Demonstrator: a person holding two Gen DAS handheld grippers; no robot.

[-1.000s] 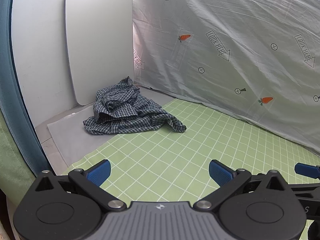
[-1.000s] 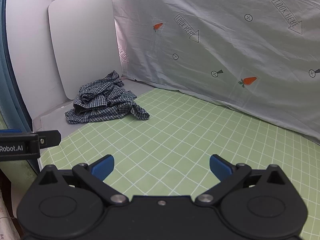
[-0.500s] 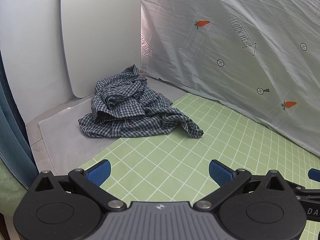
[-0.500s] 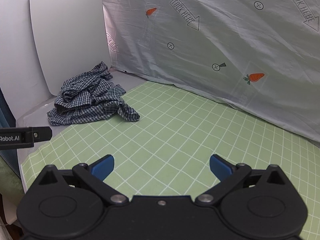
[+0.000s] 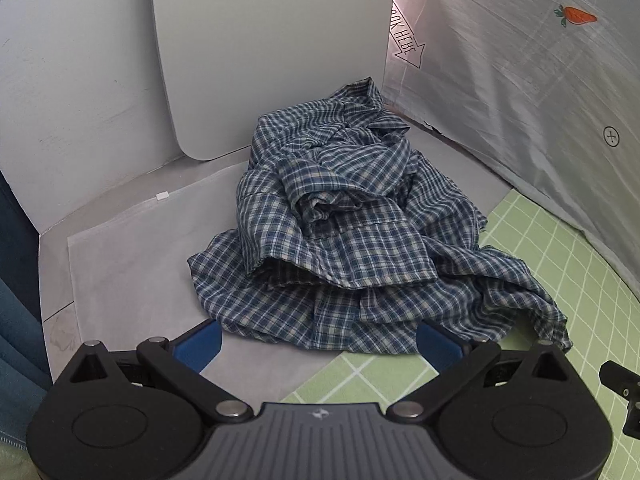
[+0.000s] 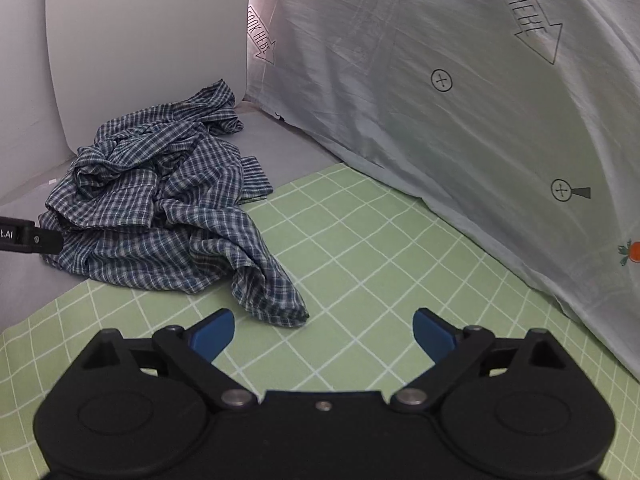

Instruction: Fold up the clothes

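Observation:
A crumpled blue-and-white checked shirt (image 5: 344, 240) lies in a heap at the far left corner, partly on a grey sheet and partly on the green grid mat. My left gripper (image 5: 318, 346) is open, its blue fingertips right at the shirt's near hem, one on each side. In the right wrist view the shirt (image 6: 160, 208) lies ahead to the left. My right gripper (image 6: 323, 334) is open and empty, just short of the shirt's trailing corner (image 6: 280, 300). The left gripper's body (image 6: 24, 236) shows at the left edge.
A green grid mat (image 6: 380, 248) covers the table. A grey sheet (image 5: 132, 264) lies under the shirt. A white board (image 5: 260, 48) leans on the wall behind it. A printed cloth backdrop (image 6: 460, 80) hangs along the right side.
Both grippers have moved forward and left toward the shirt, which now fills much more of both views. Both stay open. The shirt has not moved.

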